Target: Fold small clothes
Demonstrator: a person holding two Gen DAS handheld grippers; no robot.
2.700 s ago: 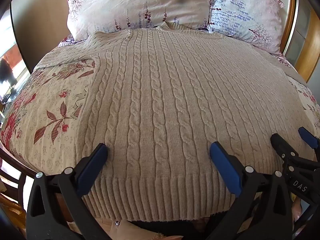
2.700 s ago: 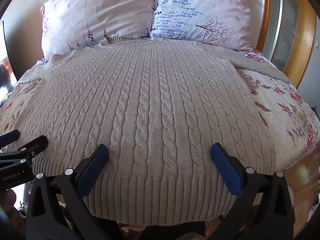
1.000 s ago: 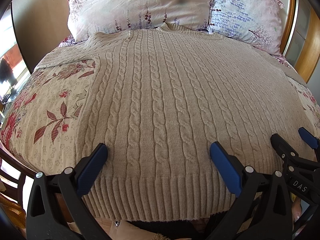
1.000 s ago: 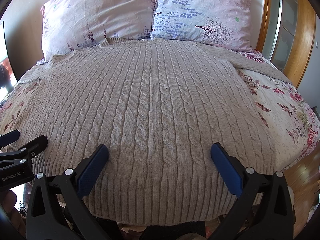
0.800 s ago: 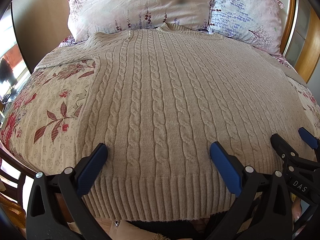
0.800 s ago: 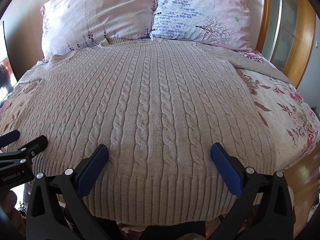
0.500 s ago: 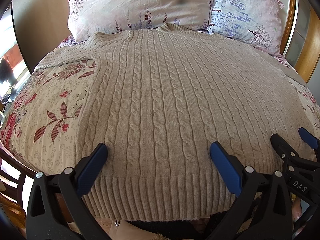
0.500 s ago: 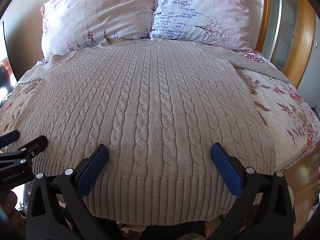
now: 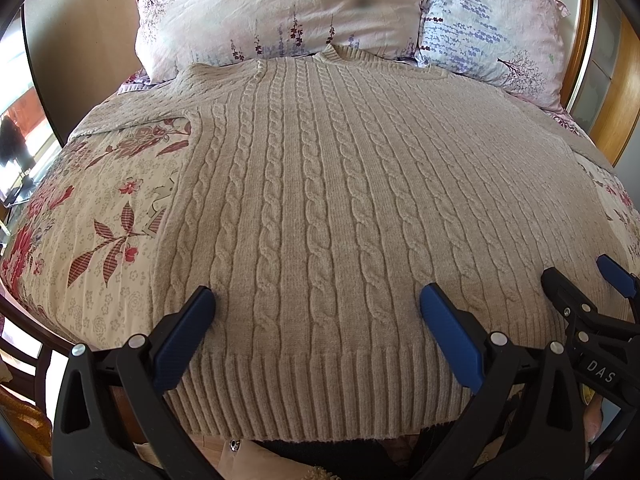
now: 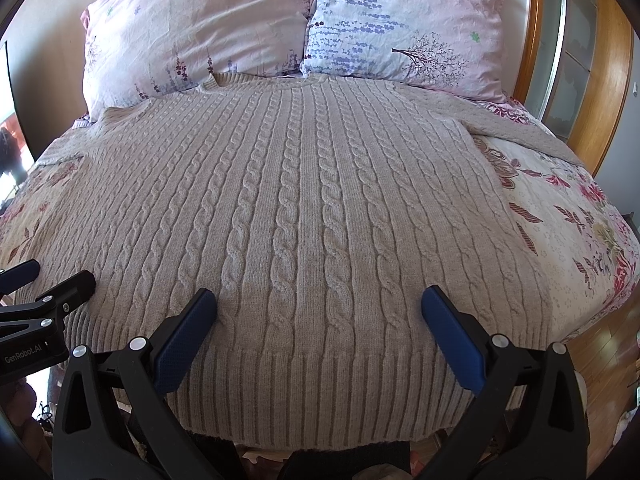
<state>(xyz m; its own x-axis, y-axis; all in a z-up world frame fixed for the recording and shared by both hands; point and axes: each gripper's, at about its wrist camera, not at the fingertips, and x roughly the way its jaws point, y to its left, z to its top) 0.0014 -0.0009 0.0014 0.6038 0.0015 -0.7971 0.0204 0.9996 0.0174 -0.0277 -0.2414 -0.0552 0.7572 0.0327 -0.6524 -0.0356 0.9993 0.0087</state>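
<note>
1. While the left gripper (image 9: 316,300) hovers with its blue pads spread wide over the ribbed hem, the left wrist view shows a beige cable-knit sweater (image 9: 340,200) lying flat on the floral bedspread (image 9: 100,208), its length running from hem to collar, collar toward the pillows (image 9: 280,8).
2. Seen from the right wrist, the right gripper (image 10: 320,304) is equally wide, holding nothing, above the same sweater (image 10: 312,200); twisted knit cords run lengthwise toward the pillows (image 10: 200,20).

one sweater (image 9: 320,208), two pillows (image 10: 192,28) (image 10: 404,24), one floral bedspread (image 9: 100,208), two tools (image 9: 316,304) (image 10: 320,304).
</note>
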